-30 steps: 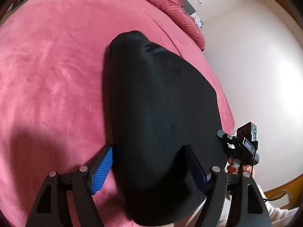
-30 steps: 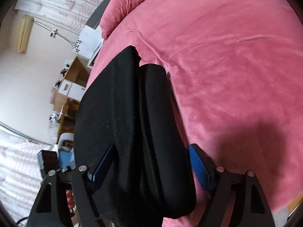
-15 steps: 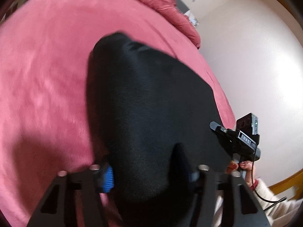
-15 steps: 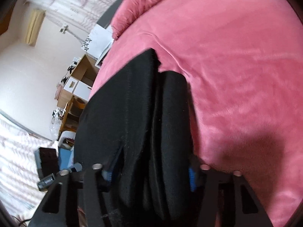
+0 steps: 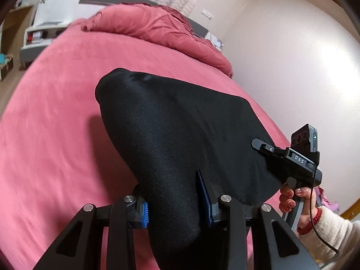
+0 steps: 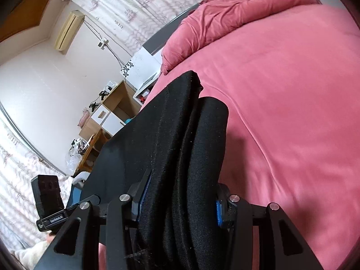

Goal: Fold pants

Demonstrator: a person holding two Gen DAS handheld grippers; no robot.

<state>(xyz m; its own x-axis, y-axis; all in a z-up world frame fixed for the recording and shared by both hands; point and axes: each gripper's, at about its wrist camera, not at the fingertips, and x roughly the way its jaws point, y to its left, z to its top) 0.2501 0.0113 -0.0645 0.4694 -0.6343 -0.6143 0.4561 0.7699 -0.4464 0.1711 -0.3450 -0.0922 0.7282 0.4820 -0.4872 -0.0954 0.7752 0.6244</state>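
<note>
The black knit pants [image 5: 180, 135], already doubled into several thick layers, hang lifted over the pink plush bedspread [image 5: 56, 123]. The left gripper [image 5: 175, 204] and right gripper [image 6: 180, 200] have just been closing and each clamps a bundled end. Probably one last fold remains.

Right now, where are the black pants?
The black pants are clamped at the near end by both grippers, left gripper and right gripper, and their far end reaches over the pink bed toward the bunched duvet.
</note>
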